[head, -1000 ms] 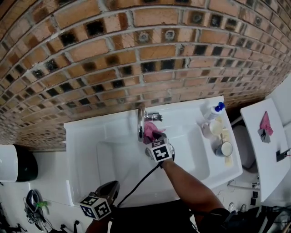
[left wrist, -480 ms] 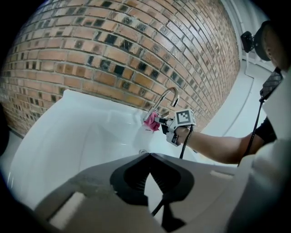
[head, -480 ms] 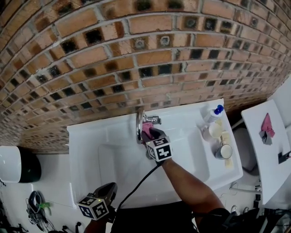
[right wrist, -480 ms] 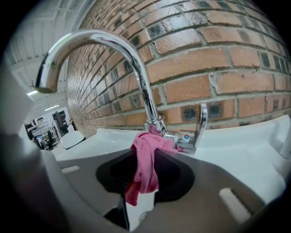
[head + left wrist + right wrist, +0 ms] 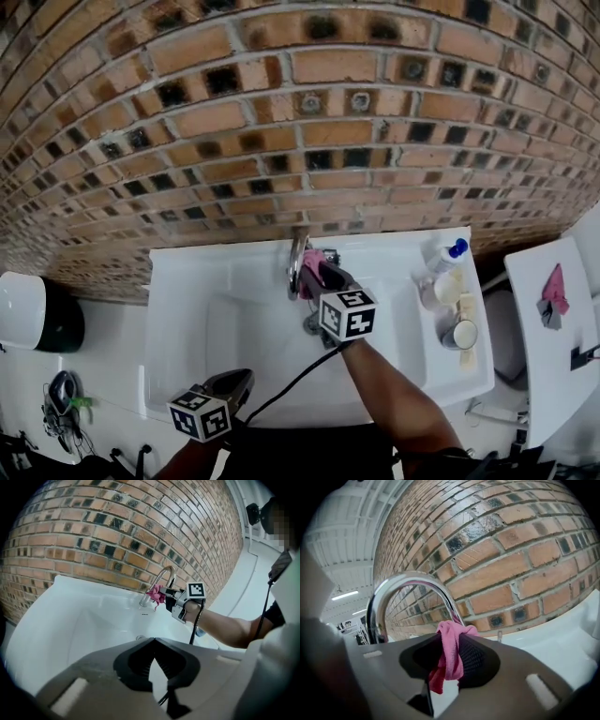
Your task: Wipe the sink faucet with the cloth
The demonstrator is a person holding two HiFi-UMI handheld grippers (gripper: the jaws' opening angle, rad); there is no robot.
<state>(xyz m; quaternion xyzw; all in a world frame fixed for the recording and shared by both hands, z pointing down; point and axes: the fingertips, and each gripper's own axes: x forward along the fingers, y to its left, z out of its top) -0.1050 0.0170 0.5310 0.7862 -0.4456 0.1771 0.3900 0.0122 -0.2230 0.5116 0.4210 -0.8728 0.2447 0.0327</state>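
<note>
Two tools in view, one in each hand. Of these, right tool (image 5: 317, 274) clamped on pink cloth (image 5: 450, 660), cloth bunched between the jaws and one end hanging down. Cloth held against the right side of chrome faucet (image 5: 295, 255), below the arch of the spout, at the far edge of white sink (image 5: 187, 291). Right forearm (image 5: 384, 384) stretched over the basin from the near side. Then left tool (image 5: 240, 379) low at the near edge of the sink, left of the forearm and well apart from the faucet, jaws narrow with tips together, nothing between them. Behind the sink, brick wall (image 5: 281, 122). On the right part of the sink rim, bottle with blue cap (image 5: 443, 255) and two cups (image 5: 441, 287) just beside it.
</note>
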